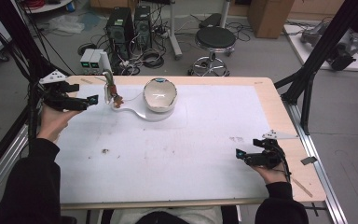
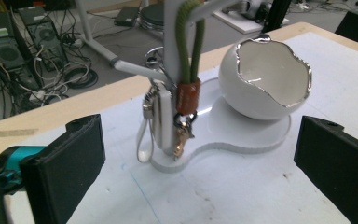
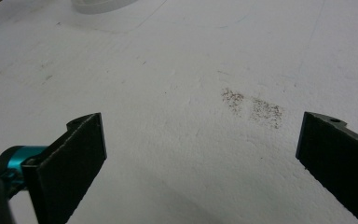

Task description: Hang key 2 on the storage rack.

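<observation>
Worktop: a wooden worktop (image 1: 279, 109) covered by a white mat (image 1: 168, 154), marked with a few dark smudges.
Stand: a clear flat base (image 1: 142, 113) lies at the far middle of the mat, with a white post (image 1: 106, 70) rising from its left end.
Bowl: a white egg-shaped bowl (image 1: 160, 94) with a jagged silver rim sits on the wide end of the base; its opening shows a pale inside (image 2: 268, 70).
Keyring: a green cord loop (image 2: 189, 42) hangs from the post, joined by a brown sleeve (image 2: 188, 95) to a metal clip (image 2: 182, 137); a white tag (image 2: 161, 116) hangs beside it, close against the post.
Left tool: left tool (image 1: 92, 100) held above the far left corner, just left of the post, jaws wide apart and empty; in the left gripper view the hanging keyring lies between them, farther off.
Right tool: right tool (image 1: 239, 154) low over the near right of the mat, well apart from the stand, jaws spread wide with nothing between them but a brown smudge (image 3: 251, 107).
</observation>
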{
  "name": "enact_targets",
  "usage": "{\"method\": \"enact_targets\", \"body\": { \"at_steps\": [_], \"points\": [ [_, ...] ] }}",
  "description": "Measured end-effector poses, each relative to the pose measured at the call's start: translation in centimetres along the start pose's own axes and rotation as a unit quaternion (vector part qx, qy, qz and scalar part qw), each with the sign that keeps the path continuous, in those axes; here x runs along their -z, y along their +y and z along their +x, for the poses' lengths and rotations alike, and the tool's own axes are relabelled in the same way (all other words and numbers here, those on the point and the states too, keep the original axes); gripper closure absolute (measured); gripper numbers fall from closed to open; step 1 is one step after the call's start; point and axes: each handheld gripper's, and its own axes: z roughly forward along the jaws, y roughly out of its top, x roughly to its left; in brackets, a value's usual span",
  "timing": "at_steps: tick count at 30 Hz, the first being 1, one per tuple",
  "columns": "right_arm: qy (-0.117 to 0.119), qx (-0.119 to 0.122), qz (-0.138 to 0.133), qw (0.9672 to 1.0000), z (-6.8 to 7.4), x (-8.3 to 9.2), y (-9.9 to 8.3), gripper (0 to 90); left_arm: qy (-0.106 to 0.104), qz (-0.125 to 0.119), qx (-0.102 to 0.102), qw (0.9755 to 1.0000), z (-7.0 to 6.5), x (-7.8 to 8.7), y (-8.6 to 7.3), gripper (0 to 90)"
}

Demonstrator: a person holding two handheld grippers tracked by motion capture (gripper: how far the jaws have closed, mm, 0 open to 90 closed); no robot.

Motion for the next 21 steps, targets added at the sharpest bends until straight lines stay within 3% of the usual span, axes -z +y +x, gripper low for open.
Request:
{"method": "enact_targets", "body": {
  "at_steps": [3, 12, 21],
  "points": [
    [-0.001, 0.0, 0.001, 1.0, 0.1, 0.0, 0.0, 0.6, 0.001, 0.002, -0.002, 1.0, -0.5, 0.2, -0.8, 2.3],
    [0.003, 0.0, -0.002, 1.0, 0.1, 0.0, 0.0, 0.6, -0.005, -0.005, 0.019, 0.9998, -1.0, 0.8, -3.7, 2.3],
    [0.004, 0.0, 0.0, 1.0, 0.1, -0.1, 0.0, 0.6, 0.009, -0.023, 0.029, 0.9993, -1.7, 2.3, -6.5, 2.2]
  ]
}}
